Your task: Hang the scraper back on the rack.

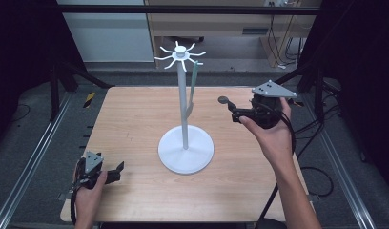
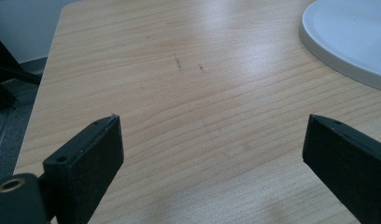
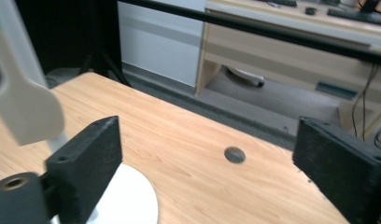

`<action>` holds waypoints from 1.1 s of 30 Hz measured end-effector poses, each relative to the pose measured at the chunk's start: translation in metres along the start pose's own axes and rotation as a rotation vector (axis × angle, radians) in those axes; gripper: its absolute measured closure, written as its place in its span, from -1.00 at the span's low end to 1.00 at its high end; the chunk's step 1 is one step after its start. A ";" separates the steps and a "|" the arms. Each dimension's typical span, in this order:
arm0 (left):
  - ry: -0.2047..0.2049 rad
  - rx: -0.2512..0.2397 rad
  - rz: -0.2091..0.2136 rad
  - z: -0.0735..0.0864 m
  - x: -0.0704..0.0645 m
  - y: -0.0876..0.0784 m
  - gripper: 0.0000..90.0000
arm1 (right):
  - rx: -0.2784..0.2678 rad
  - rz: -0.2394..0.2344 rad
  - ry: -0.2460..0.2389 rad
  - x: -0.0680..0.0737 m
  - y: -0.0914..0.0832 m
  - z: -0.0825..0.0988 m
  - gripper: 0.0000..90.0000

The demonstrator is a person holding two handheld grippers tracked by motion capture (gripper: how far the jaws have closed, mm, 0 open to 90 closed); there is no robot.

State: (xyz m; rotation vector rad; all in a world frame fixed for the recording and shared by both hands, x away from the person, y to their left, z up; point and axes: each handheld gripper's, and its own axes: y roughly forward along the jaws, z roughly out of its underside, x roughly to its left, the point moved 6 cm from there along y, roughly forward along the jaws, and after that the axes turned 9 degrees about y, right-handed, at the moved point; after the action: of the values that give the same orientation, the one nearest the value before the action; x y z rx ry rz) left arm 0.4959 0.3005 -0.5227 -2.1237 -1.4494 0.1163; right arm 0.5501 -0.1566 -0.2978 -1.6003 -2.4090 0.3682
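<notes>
We see the table [image 1: 135, 119] with the white rack [image 1: 184, 95] at its centre, pole upright, hooks radiating on top. A spatula [image 1: 192, 88] hangs from one hook, long axis near-vertical, blade down, blurred in the right gripper view. Left gripper [image 1: 117, 168] and right gripper [image 1: 230, 107] both gape, empty.

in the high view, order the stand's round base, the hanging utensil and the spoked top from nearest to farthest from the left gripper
From the left gripper:
1. Round base, just to its right on the table.
2. Hanging utensil, higher up, beside the pole.
3. Spoked top, at the pole's top.
</notes>
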 end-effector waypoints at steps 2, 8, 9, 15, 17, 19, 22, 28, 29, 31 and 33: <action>0.000 0.000 -0.001 0.000 0.000 0.000 -0.90 | -0.002 0.009 0.010 -0.005 0.001 0.008 -0.85; -0.008 -0.004 -0.006 0.000 0.002 -0.001 -0.90 | 0.015 0.026 0.022 -0.015 0.006 0.040 -0.88; -0.007 -0.003 -0.007 0.000 0.002 -0.001 -0.90 | 0.023 0.026 0.023 -0.016 0.008 0.046 -0.88; -0.002 -0.003 -0.001 0.000 0.001 -0.001 -0.90 | 0.063 0.036 0.048 -0.020 0.013 0.080 -0.87; -0.002 -0.006 0.001 0.000 0.000 0.000 -0.90 | 0.074 0.036 0.059 -0.021 0.014 0.090 -0.87; 0.001 -0.007 0.001 -0.001 0.001 0.000 -0.90 | 0.087 0.043 0.077 -0.022 0.015 0.101 -0.87; -0.002 -0.015 0.002 -0.001 0.001 -0.001 -0.90 | 0.111 0.052 0.094 -0.024 0.019 0.117 -0.87; 0.010 -0.050 0.011 -0.005 0.000 -0.003 -0.93 | 0.160 0.070 0.120 -0.027 0.027 0.145 -0.87; 0.013 -0.049 0.011 -0.005 -0.001 -0.003 -0.93 | 0.165 0.072 0.127 -0.026 0.028 0.150 -0.87; 0.015 -0.052 0.014 -0.006 -0.001 -0.002 -0.93 | 0.177 0.078 0.146 -0.026 0.031 0.160 -0.87; 0.018 -0.056 0.015 -0.006 -0.002 -0.002 -0.93 | 0.197 0.093 0.155 -0.027 0.034 0.171 -0.85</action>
State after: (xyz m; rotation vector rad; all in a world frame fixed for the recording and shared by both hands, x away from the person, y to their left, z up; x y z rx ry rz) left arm 0.4955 0.2971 -0.5168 -2.1755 -1.4419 0.0634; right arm 0.5348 -0.1825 -0.4712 -1.5941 -2.1185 0.4639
